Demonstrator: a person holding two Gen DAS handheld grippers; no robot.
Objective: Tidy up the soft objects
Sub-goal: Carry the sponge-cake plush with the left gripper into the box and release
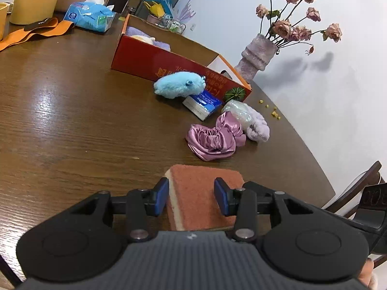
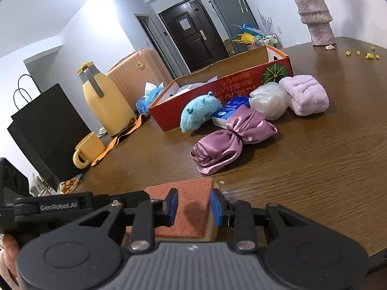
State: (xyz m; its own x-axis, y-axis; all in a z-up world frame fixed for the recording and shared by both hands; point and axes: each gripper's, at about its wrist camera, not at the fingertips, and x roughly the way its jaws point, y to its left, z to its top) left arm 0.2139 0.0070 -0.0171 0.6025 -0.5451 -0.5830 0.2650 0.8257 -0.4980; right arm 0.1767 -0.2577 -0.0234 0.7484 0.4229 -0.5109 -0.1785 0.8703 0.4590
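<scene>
"GenRobot.AI" on left gripper [image 2: 58,206] body.

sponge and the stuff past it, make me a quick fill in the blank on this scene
1. Both tongs straddle the ____-topped sponge.
2. The blue plush lies against the red ____.
3. The vase holds dried ____.
4. The satin scrunchie is ____ in colour.

Missing words: orange; box; roses; pink

— What's behind the table?
— Plain white walls [image 2: 96,38], a dark panelled wooden door [image 2: 191,41], a grey refrigerator [image 2: 232,12].
— Furniture?
— A glossy brown wood-grain table [image 1: 72,120], one dark wooden chair [image 1: 358,188].
</scene>
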